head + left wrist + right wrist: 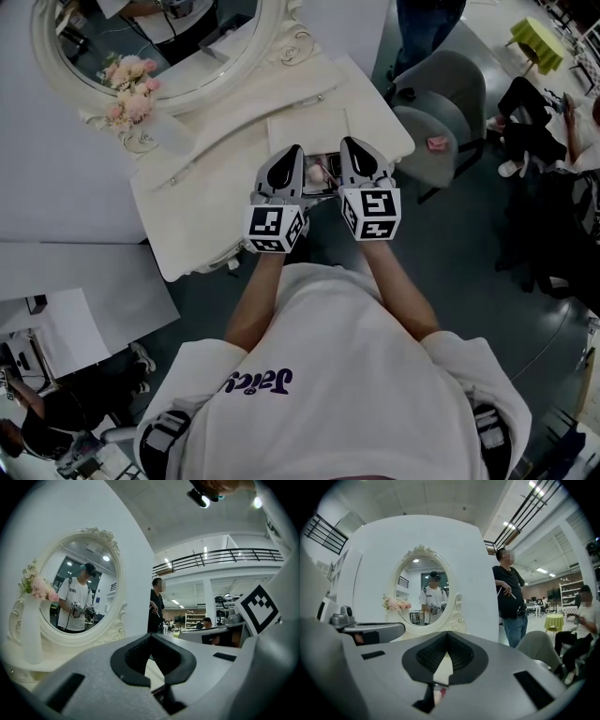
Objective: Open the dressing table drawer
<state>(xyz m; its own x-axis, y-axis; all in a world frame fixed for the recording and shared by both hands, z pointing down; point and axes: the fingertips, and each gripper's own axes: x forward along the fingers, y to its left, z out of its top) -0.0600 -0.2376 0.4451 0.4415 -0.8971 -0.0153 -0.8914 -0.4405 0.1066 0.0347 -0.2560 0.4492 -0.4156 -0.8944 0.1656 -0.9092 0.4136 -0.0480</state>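
Observation:
The cream dressing table (216,192) stands in front of me, with its oval mirror (159,42) at the back. Below the middle of the tabletop, its drawer (321,174) stands pulled out, and small pink and dark items show inside. My left gripper (291,155) and right gripper (352,148) hover side by side just above the drawer, pointing level toward the mirror. The jaws of both are shut with nothing between them. The left gripper (152,656) and right gripper (447,657) each look over the tabletop at the mirror. The drawer's front and handle are hidden under the grippers.
A white vase of pink flowers (131,94) stands on the table's left side by the mirror. A grey chair (441,108) sits to the right of the table. A person in dark clothes (511,597) stands beyond the table's right end. White panels (66,281) lie at my left.

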